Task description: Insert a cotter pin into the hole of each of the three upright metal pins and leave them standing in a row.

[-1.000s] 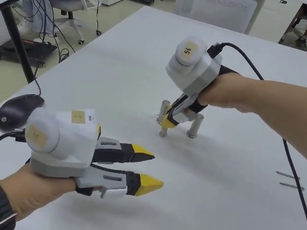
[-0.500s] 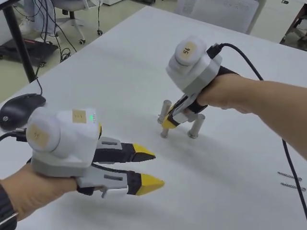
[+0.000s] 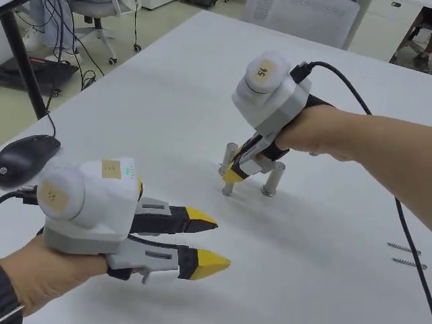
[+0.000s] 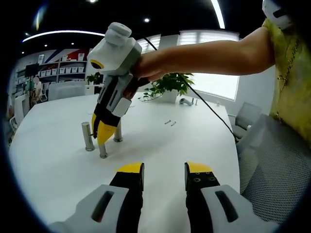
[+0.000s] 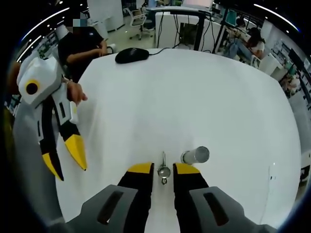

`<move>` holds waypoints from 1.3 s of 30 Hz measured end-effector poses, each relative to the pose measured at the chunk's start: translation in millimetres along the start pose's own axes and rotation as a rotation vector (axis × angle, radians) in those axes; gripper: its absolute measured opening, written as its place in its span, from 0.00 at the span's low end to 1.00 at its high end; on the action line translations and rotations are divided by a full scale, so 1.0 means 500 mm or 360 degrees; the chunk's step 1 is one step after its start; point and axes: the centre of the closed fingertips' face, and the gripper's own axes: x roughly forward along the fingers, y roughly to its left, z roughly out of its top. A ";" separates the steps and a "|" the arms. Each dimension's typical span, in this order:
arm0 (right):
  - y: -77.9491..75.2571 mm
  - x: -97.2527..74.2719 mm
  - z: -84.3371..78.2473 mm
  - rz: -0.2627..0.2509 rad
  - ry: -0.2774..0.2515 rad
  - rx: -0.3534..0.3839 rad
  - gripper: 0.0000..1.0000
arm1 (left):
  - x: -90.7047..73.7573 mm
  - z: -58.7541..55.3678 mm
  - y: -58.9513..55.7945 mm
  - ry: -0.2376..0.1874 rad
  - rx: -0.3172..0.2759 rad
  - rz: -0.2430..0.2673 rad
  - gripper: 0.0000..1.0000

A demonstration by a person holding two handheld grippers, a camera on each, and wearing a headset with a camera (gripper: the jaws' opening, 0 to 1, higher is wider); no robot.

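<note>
Right gripper (image 3: 234, 173) lowered among three upright metal pins (image 3: 273, 179) on the table (image 3: 169, 94), jaws narrowed about one pin top (image 5: 164, 171) (whether clamped cannot be told); left gripper (image 3: 206, 237) hovers nearby, jaws apart. Cotter pins (image 3: 405, 254) lie well apart.

white table (image 3: 169, 81) | office chair (image 3: 99, 8) far left | potted plant (image 4: 167, 87) by bright windows (image 4: 218, 82) | ceiling strip lights (image 4: 217, 12)
</note>
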 end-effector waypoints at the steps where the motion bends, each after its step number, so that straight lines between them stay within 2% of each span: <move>1: 0.001 -0.001 0.000 -0.0001 0.0000 -0.0003 0.17 | 0.000 -0.001 0.000 0.0002 -0.0001 0.0000 0.32; 7: 0.006 -0.007 0.003 0.0018 -0.0020 0.0011 0.20 | 0.000 -0.002 -0.003 0.0006 -0.0003 -0.0004 0.32; 16: -0.001 -0.050 0.029 0.0002 -0.0149 0.0090 0.20 | 0.005 0.001 -0.007 0.0009 0.0003 -0.0010 0.32; 17: 0.000 -0.063 0.038 0.0010 -0.0201 0.0127 0.20 | 0.005 0.001 -0.007 0.0010 0.0003 -0.0010 0.32; 18: -0.004 -0.071 0.043 0.0009 -0.0227 0.0145 0.20 | 0.005 0.002 -0.008 0.0009 0.0005 -0.0010 0.32; 21: -0.041 -0.097 0.056 -0.0085 -0.0309 0.0186 0.20 | 0.004 0.005 -0.008 0.0003 0.0007 -0.0009 0.32; 24: -0.065 -0.100 0.065 -0.0146 -0.0352 0.0246 0.20 | 0.004 0.008 -0.008 -0.0003 0.0011 -0.0009 0.32; 26: -0.089 -0.090 0.057 -0.0196 -0.0330 0.0262 0.20 | 0.004 0.009 -0.008 -0.0006 0.0011 -0.0006 0.32; 28: -0.102 -0.074 0.055 -0.0206 -0.0309 0.0287 0.22 | 0.001 0.009 -0.007 -0.0010 0.0010 -0.0003 0.32; 32: -0.098 -0.045 0.038 -0.0189 -0.0241 0.0312 0.25 | -0.005 0.009 -0.002 -0.0020 0.0007 0.0012 0.32; 39: -0.097 -0.009 0.043 -0.0175 -0.0189 0.0266 0.24 | -0.011 0.006 0.005 -0.0036 -0.0011 0.0036 0.32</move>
